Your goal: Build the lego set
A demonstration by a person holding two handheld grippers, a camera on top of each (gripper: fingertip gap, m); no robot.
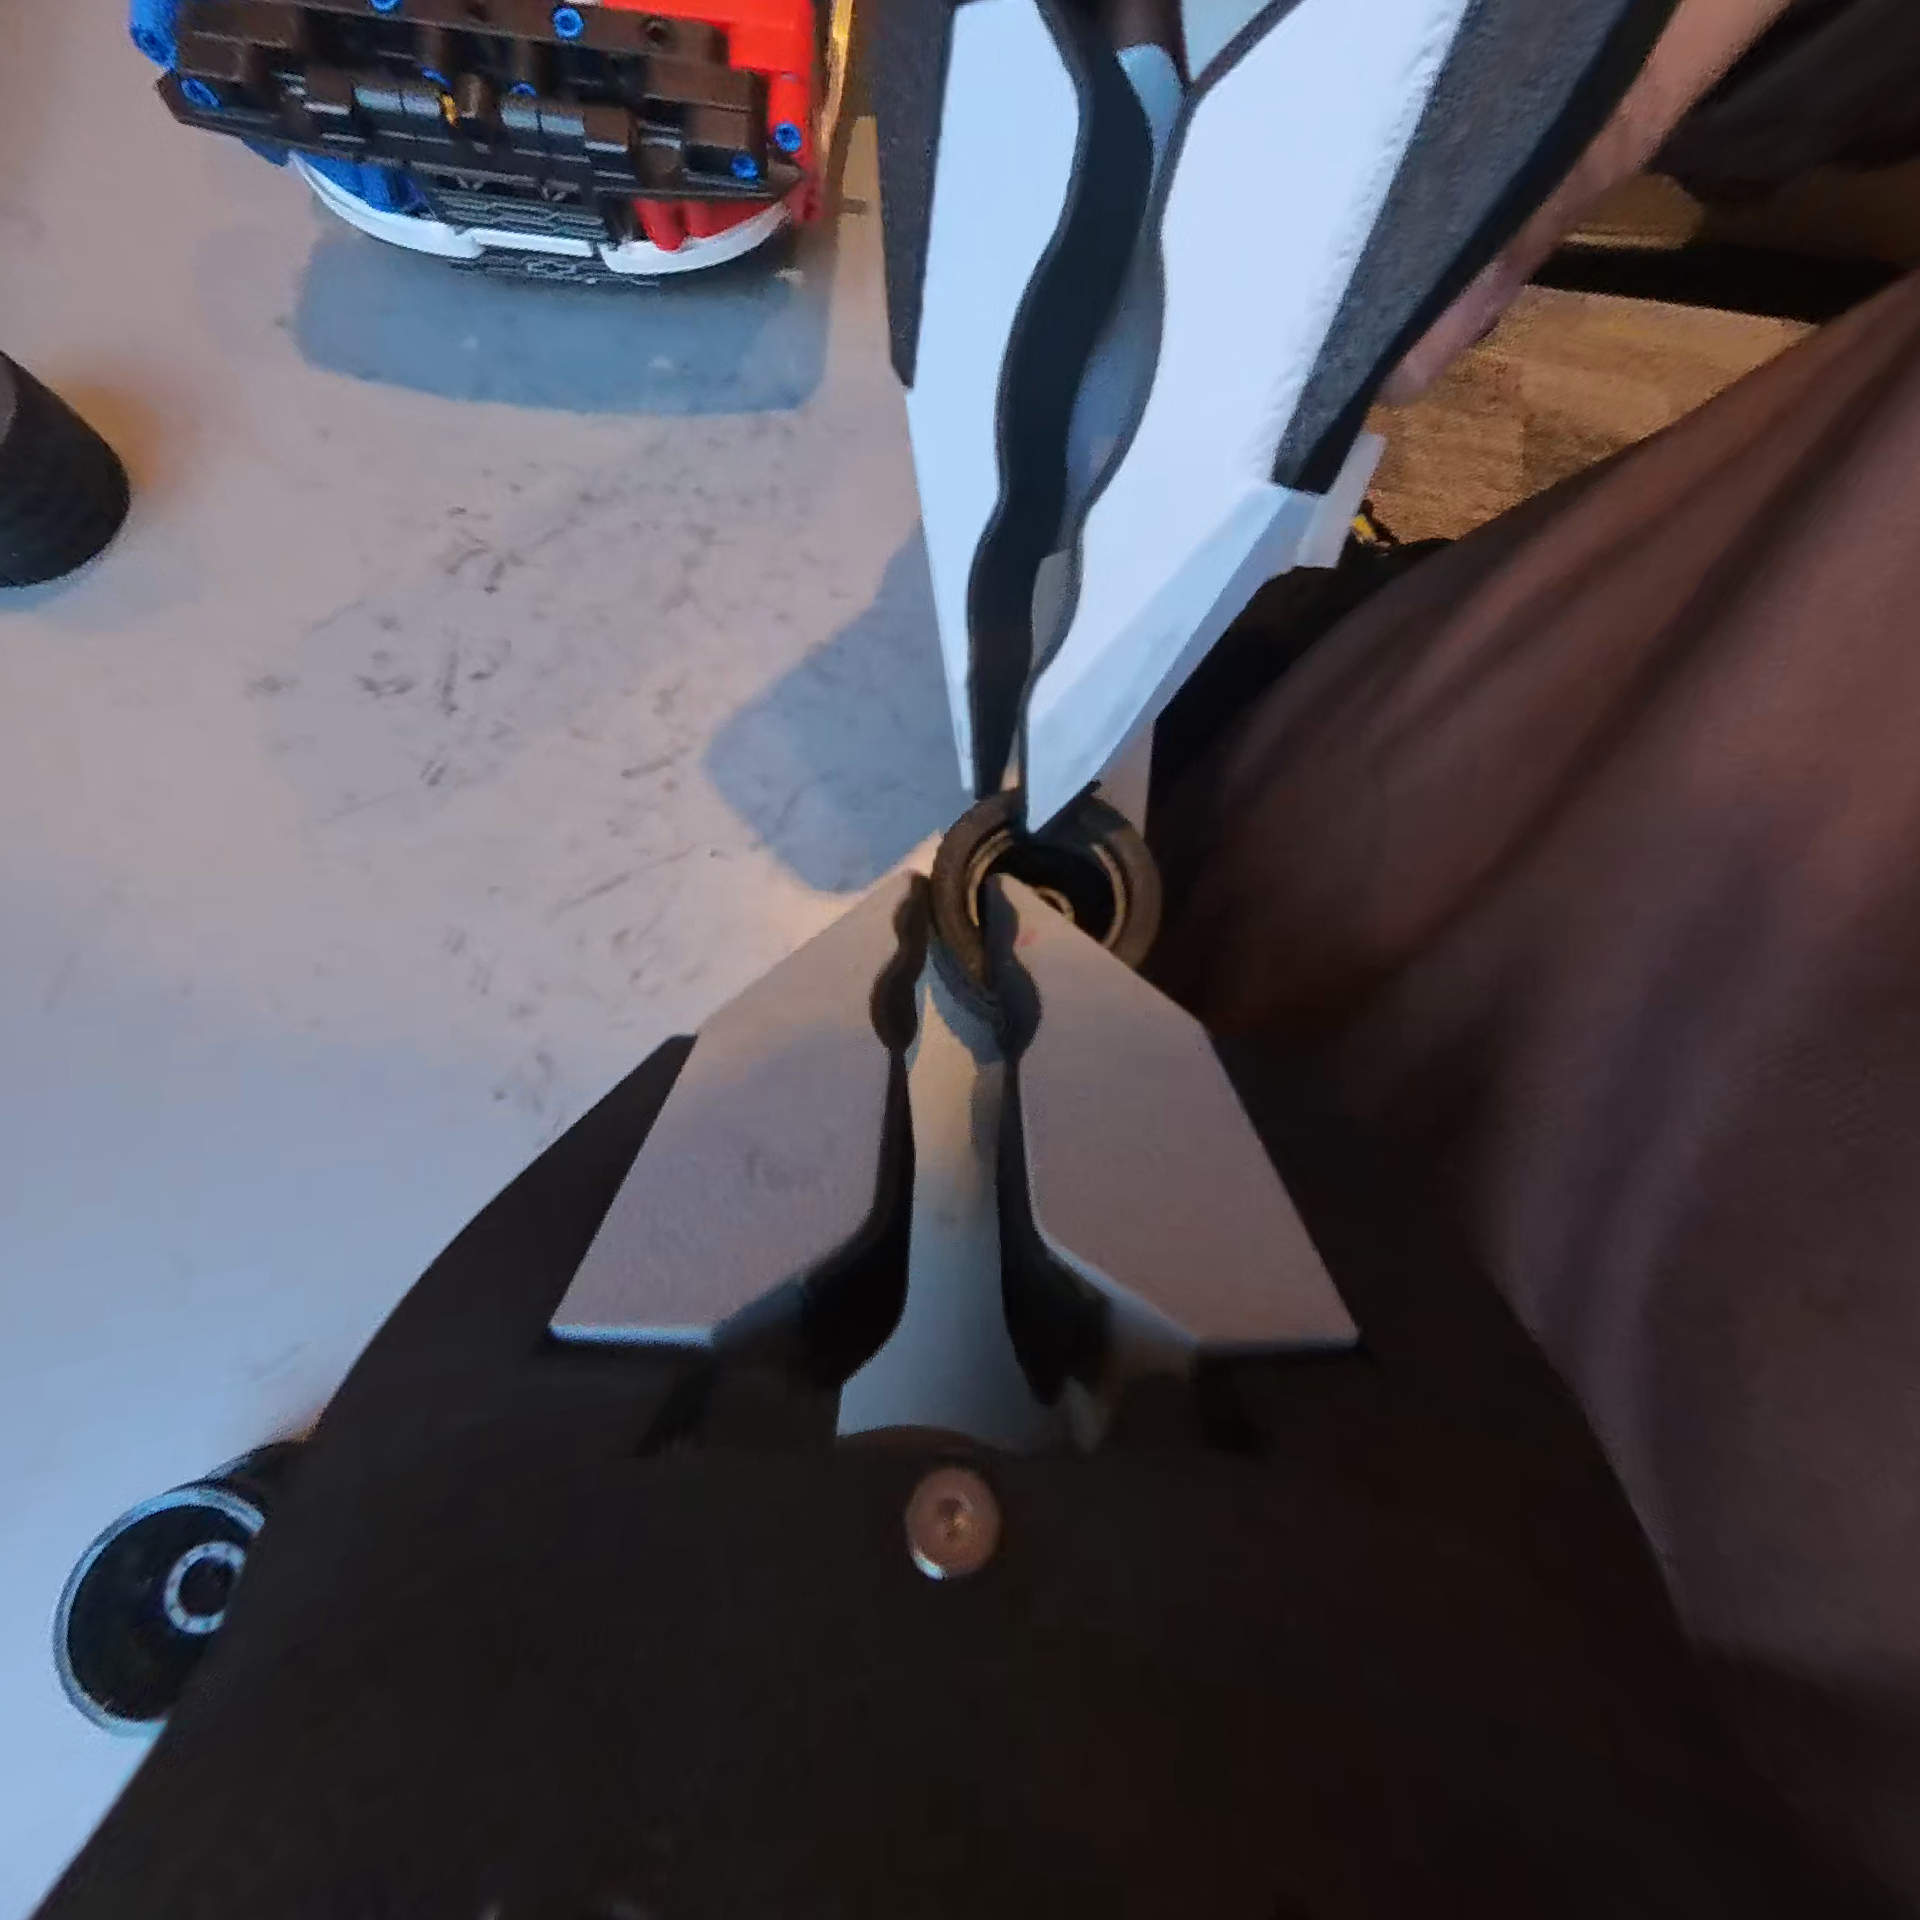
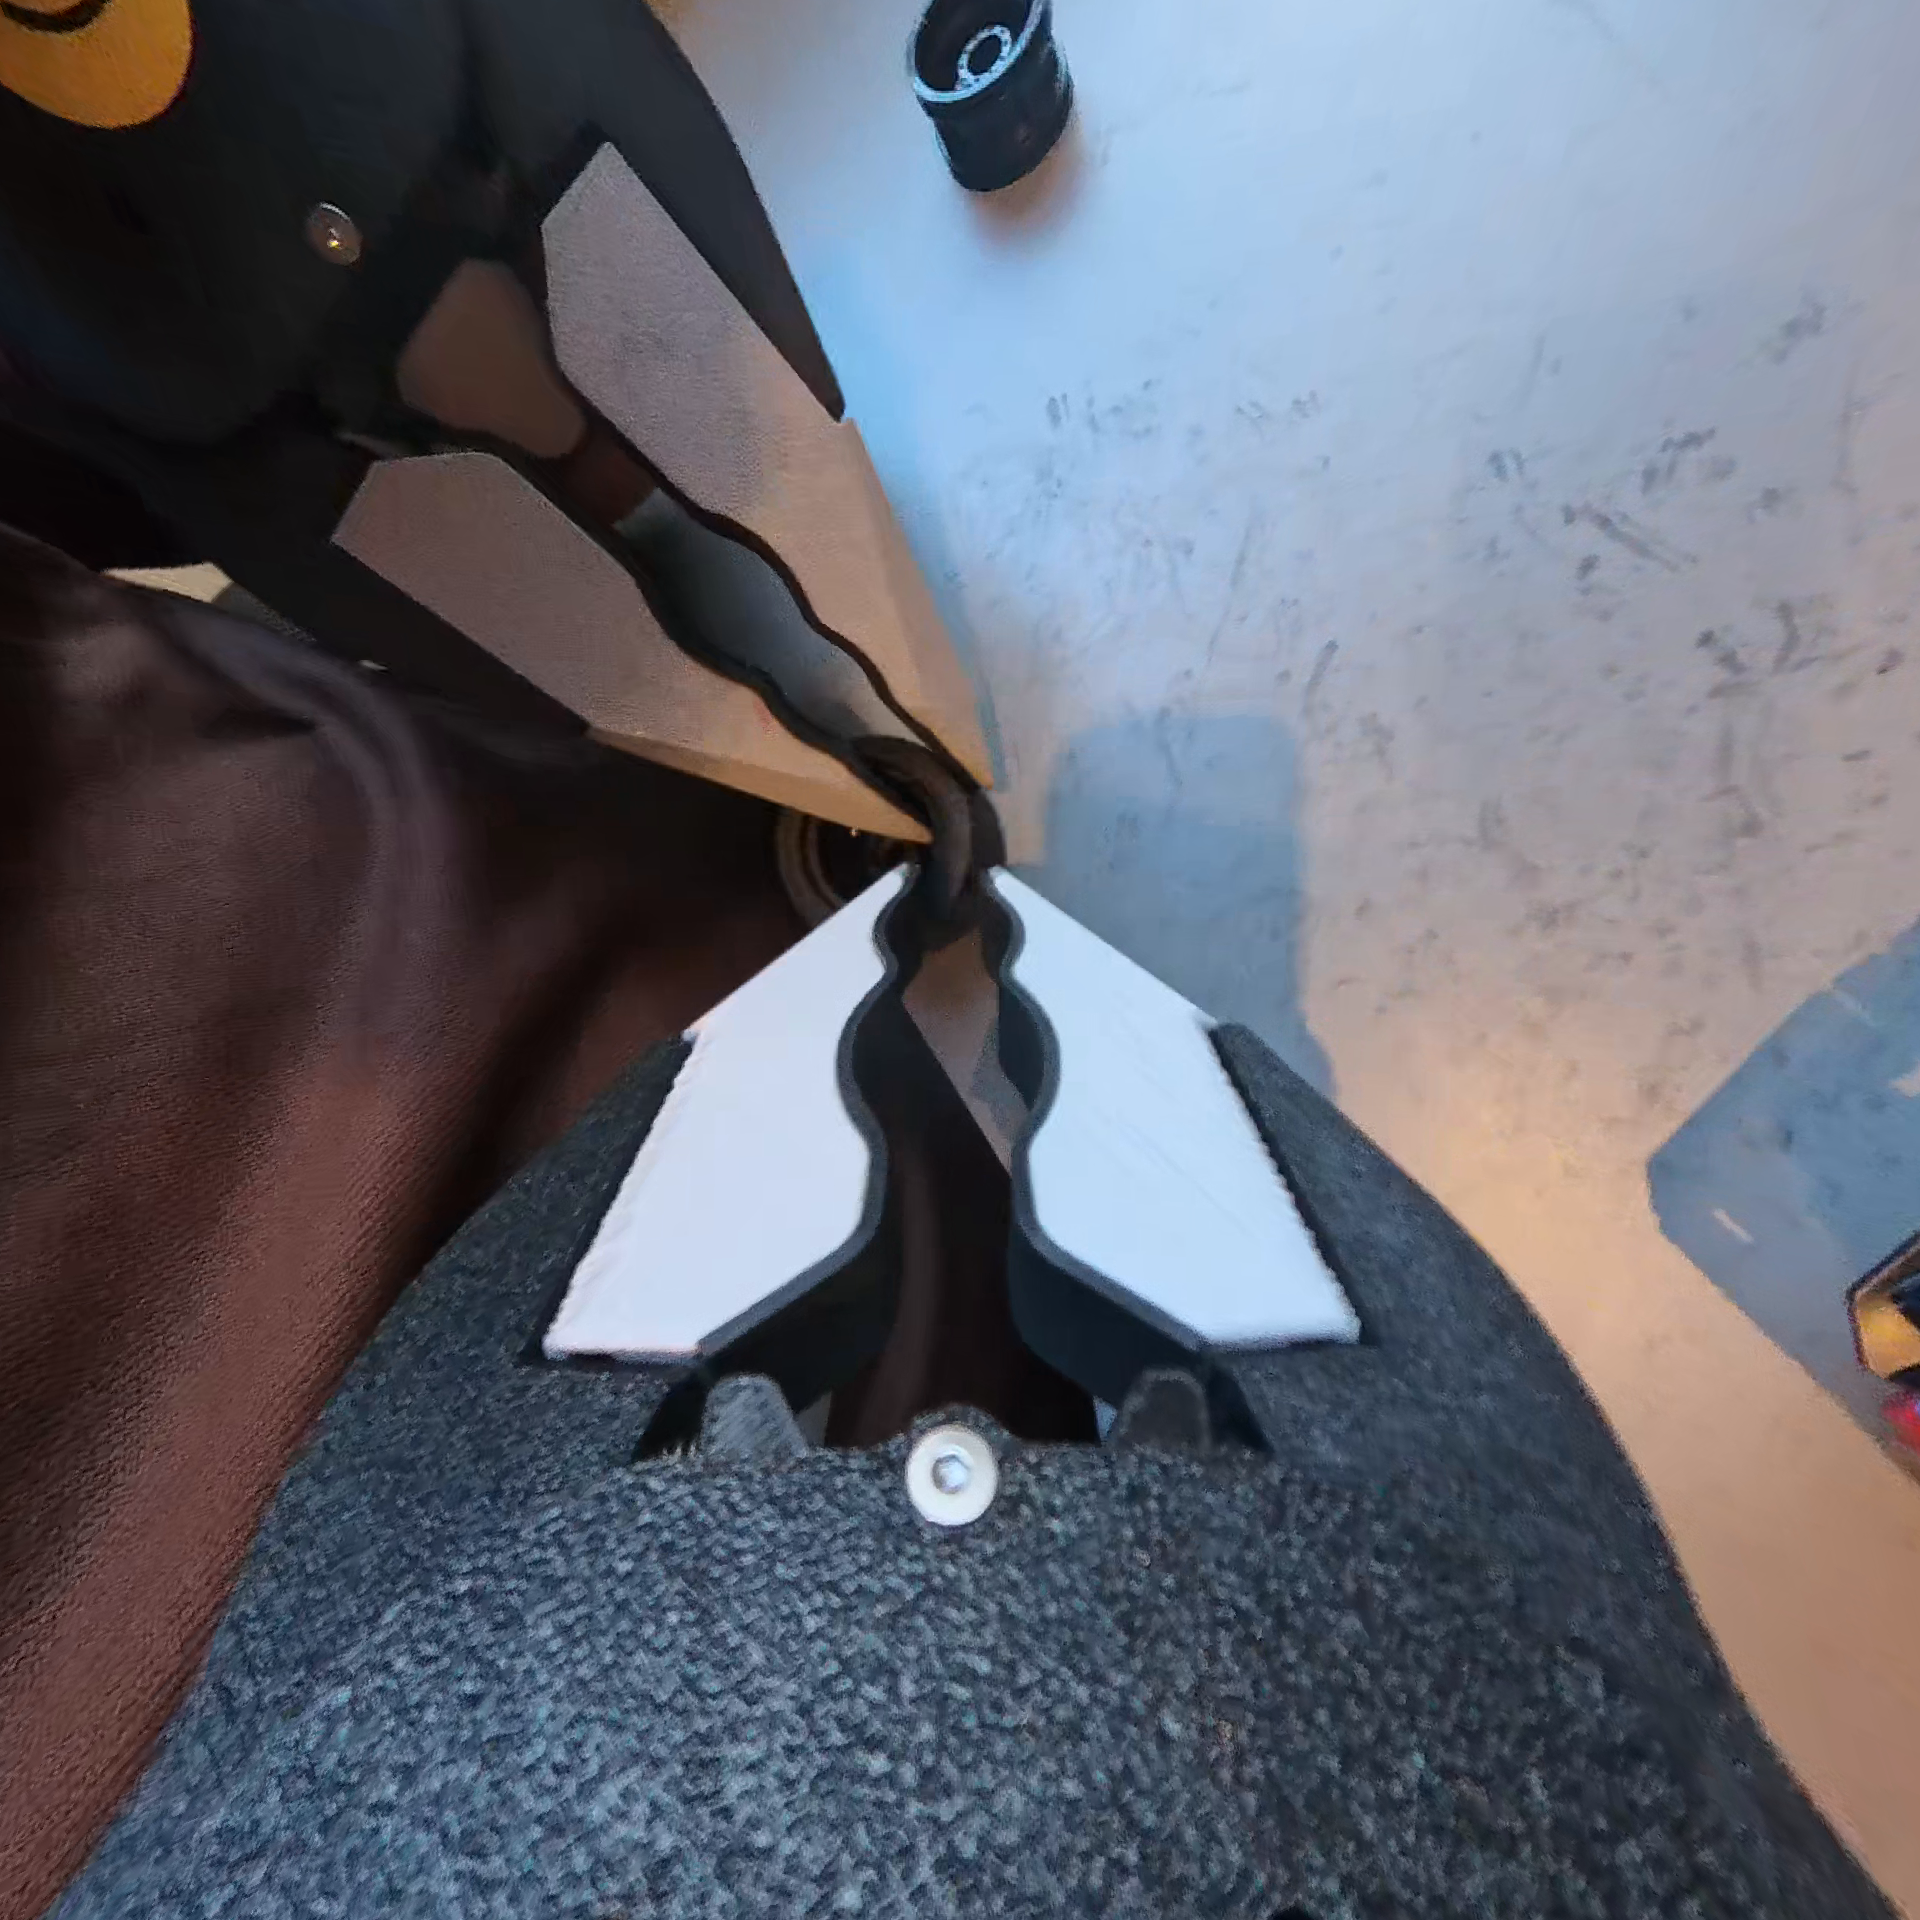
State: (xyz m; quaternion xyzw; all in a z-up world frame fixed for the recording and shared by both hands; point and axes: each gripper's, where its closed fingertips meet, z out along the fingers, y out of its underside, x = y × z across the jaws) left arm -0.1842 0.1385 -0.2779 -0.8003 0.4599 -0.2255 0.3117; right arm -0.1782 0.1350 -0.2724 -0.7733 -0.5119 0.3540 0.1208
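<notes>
A black rubber tyre (image 1: 1138,883) hangs in the air between my two grippers, close to a person's brown clothing. My left gripper (image 1: 951,904) is shut on the tyre's near rim. My right gripper (image 2: 948,883) is shut on the same tyre (image 2: 954,831) from the opposite side, and its white fingers (image 1: 1039,582) come down from the top of the left wrist view. The left gripper's grey fingers (image 2: 727,499) show at the upper left of the right wrist view. The red, blue, white and black lego car (image 1: 488,125) lies on the table at the far left.
A wheel with a tyre on its rim (image 1: 156,1600) lies on the scuffed grey table (image 1: 416,779); it also shows in the right wrist view (image 2: 992,83). Another black tyre (image 1: 42,478) sits at the left edge. Brown clothing (image 1: 1558,935) fills the right side. Left and right tips are no more than a few centimetres apart.
</notes>
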